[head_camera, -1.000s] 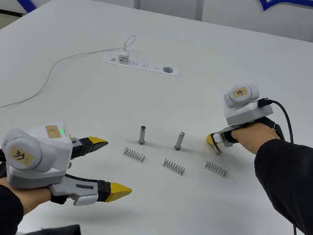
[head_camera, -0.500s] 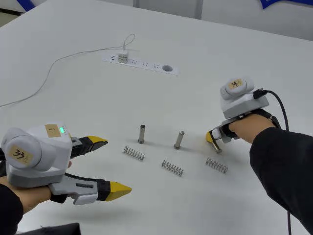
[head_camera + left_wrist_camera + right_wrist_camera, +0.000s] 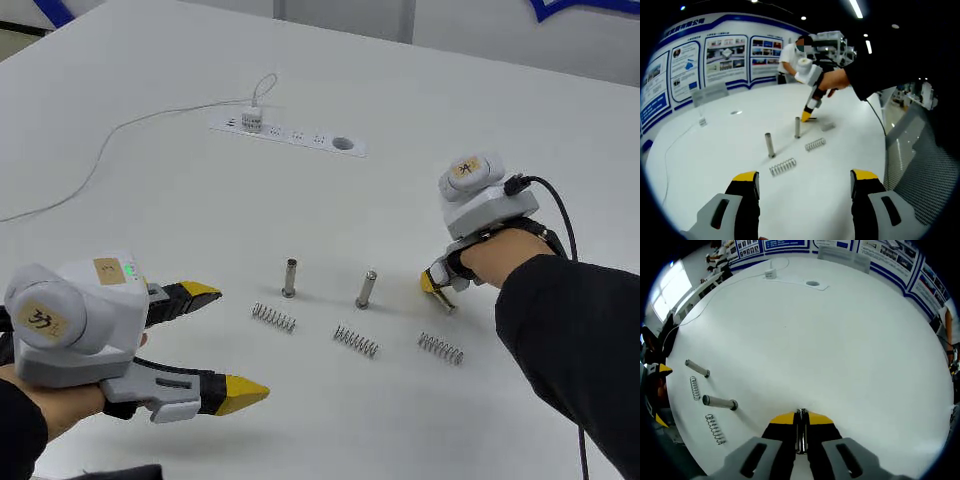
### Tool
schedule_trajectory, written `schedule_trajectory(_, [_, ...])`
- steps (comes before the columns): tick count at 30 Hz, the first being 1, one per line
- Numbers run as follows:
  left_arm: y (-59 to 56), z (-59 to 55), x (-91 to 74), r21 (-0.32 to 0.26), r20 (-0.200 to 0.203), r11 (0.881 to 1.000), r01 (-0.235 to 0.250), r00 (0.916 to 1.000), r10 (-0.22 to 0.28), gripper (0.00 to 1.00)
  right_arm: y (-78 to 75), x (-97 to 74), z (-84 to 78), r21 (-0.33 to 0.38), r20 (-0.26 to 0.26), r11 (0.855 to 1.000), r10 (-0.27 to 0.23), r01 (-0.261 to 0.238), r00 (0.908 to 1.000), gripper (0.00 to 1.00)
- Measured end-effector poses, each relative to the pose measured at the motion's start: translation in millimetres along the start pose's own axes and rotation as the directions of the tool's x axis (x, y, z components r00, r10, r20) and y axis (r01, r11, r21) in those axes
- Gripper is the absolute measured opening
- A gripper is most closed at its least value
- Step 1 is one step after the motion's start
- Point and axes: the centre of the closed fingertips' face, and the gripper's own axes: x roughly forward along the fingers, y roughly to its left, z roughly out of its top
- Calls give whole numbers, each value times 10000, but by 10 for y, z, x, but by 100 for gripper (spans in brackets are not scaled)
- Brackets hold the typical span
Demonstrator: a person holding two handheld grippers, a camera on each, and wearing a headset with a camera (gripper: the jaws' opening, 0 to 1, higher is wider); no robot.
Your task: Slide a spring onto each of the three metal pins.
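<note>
Two metal pins [image 3: 290,277] [image 3: 366,288] stand upright on the white table. In front of them lie three springs [image 3: 274,317] [image 3: 356,341] [image 3: 441,348]. My right gripper [image 3: 436,287] is shut on the third pin [image 3: 445,303], whose lower end is at the table just behind the right spring. In the right gripper view the jaws [image 3: 800,417] pinch that pin [image 3: 800,435]. My left gripper [image 3: 225,340] hovers open and empty at the lower left, short of the left spring. Its own view shows the open jaws [image 3: 805,176] facing the nearest spring [image 3: 783,166] and pin [image 3: 769,145].
A white power strip [image 3: 287,132] with a plug [image 3: 252,120] and a thin cable [image 3: 110,135] lies at the back of the table. A person [image 3: 790,55] stands beyond the table's far side, before wall posters.
My right hand has risen and swung left over the pin, while the jaw tips stay at about the same spot. The left gripper has hardly moved.
</note>
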Motion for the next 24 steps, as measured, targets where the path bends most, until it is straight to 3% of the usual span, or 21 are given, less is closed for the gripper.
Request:
schedule_trajectory(9, [20, -1, -7, -16, -1, 10000, -50, 10000, 50, 75, 6, -83, -50, 431, 523, 9987, 265, -287, 9983, 8])
schedule_trajectory(24, [8, 37, 2, 93, 67, 10000, 13, 10000, -13, 75, 74, -372, -44, 245, 1366, 9992, 292, -328, 9902, 8])
